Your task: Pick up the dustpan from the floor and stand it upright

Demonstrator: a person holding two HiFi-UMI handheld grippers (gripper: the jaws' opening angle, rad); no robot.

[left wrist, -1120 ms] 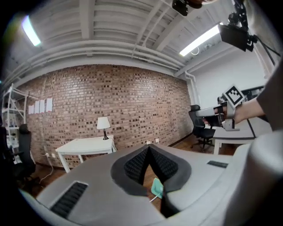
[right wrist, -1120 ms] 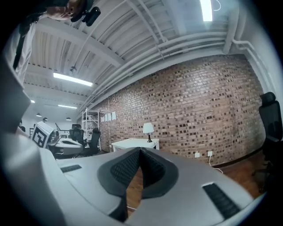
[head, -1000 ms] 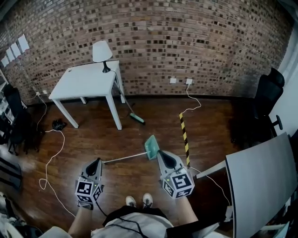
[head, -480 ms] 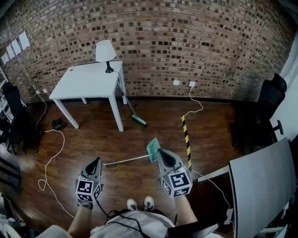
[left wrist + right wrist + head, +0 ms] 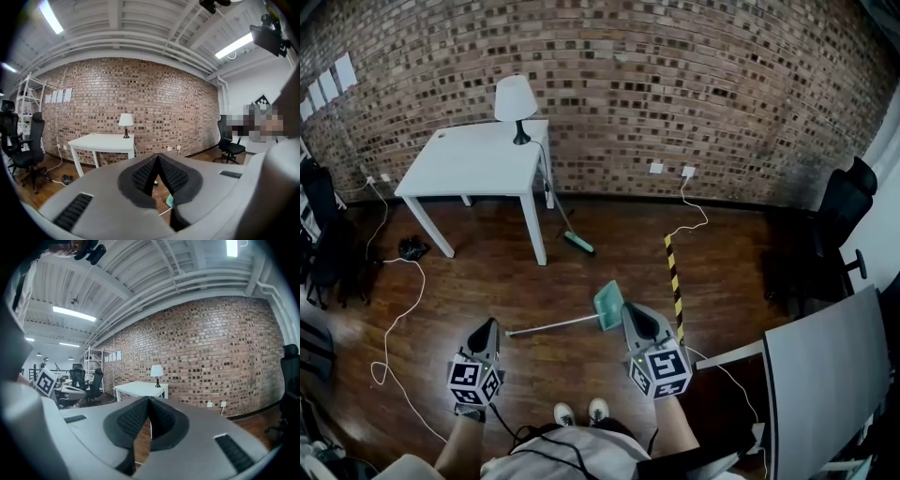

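Observation:
The dustpan (image 5: 607, 306) lies flat on the wooden floor, its teal pan to the right and its long pale handle (image 5: 548, 325) reaching left. My left gripper (image 5: 487, 325) hovers shut just left of the handle's end, holding nothing. My right gripper (image 5: 633, 312) is shut and empty, close beside the pan on its right. In the left gripper view the closed jaws (image 5: 157, 157) leave a slit through which a bit of the teal pan (image 5: 169, 200) shows. The right gripper view shows its jaws (image 5: 149, 400) closed, pointing towards the table.
A white table (image 5: 478, 164) with a lamp (image 5: 515, 98) stands by the brick wall; a green broom (image 5: 577, 243) leans at its leg. A yellow-black strip (image 5: 674, 277) and white cables (image 5: 394, 323) lie on the floor. Office chairs (image 5: 848, 202) and a grey desk (image 5: 825, 375) are at the right.
The person has stepped forward a little, and both shut grippers have come slightly closer to the dustpan. The dustpan has not moved on the floor.

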